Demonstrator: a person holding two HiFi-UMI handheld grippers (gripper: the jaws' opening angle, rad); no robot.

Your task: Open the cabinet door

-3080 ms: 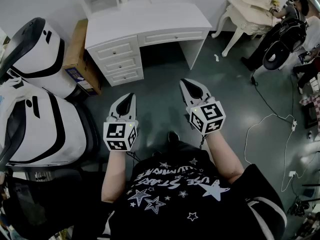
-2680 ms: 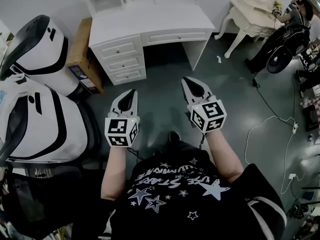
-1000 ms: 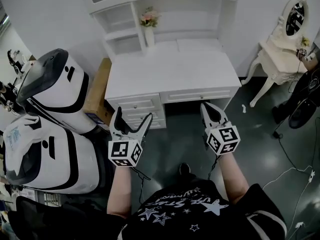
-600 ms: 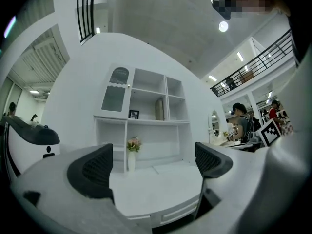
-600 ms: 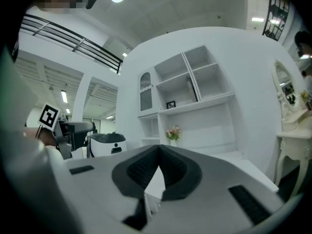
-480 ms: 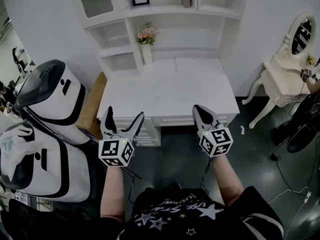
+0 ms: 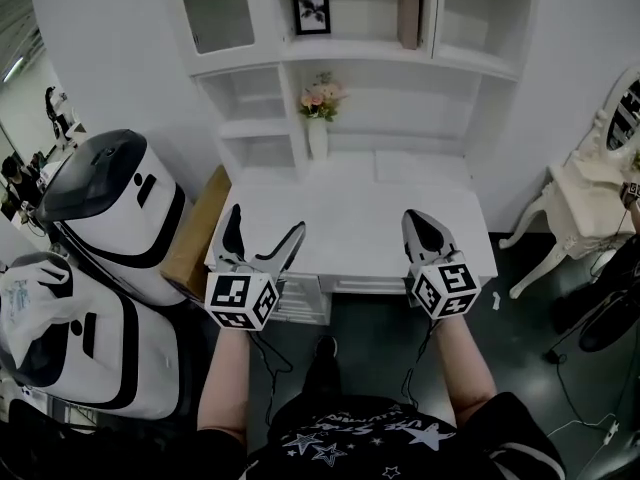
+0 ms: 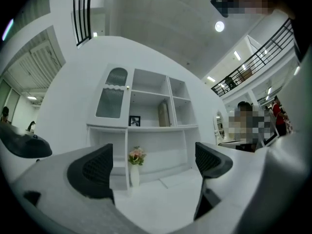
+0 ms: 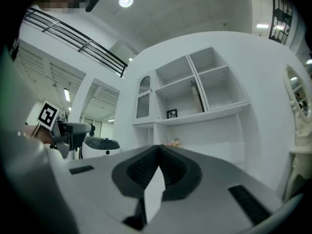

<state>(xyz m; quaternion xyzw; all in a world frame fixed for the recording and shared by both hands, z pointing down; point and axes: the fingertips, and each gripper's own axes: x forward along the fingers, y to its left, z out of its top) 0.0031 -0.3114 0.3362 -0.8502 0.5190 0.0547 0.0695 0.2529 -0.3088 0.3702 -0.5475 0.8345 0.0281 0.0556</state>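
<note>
The cabinet door is a white-framed glass door at the upper left of the white shelf unit above the desk; it stands closed. It also shows in the left gripper view as an arched glass door and in the right gripper view. My left gripper is open and holds nothing, hovering over the desk's front left corner, far below the door. The jaws of the left gripper stand wide apart. My right gripper is shut and empty over the desk's front right; its jaws meet.
A vase of flowers stands at the back of the desk, with a framed picture on the shelf above. Two large white-and-black machines and a cardboard box are at the left. A white dressing table is at the right.
The view has swung up from the floor to the desk and shelf unit. Both grippers have come forward over the desk's front edge. The left gripper has opened; the right stays shut.
</note>
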